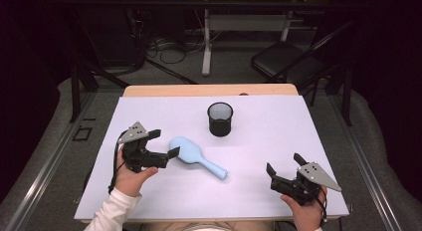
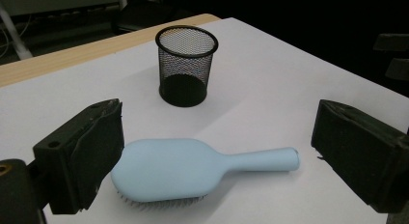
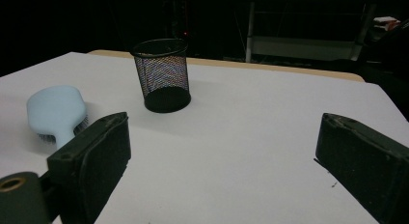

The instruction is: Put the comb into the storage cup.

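Note:
A light blue hairbrush [image 1: 196,157] lies bristles down on the white table top [image 1: 268,136], its handle pointing toward the front right. My left gripper [image 1: 164,143] is open just left of the brush head; in the left gripper view the hairbrush [image 2: 193,163] lies between and just beyond the wide-apart jaws. A black mesh pen cup [image 1: 220,119] stands upright behind the brush, empty as far as I can see. My right gripper [image 1: 285,164] is open near the front right with nothing in it. The right gripper view shows the pen cup [image 3: 162,74] ahead and the hairbrush [image 3: 59,113] at the left.
The white top lies on a wooden table whose back edge [image 1: 209,90] shows beyond it. Behind stand another table's legs [image 1: 206,42], cables on the floor and a black chair [image 1: 286,61]. Bare surface lies right of the cup.

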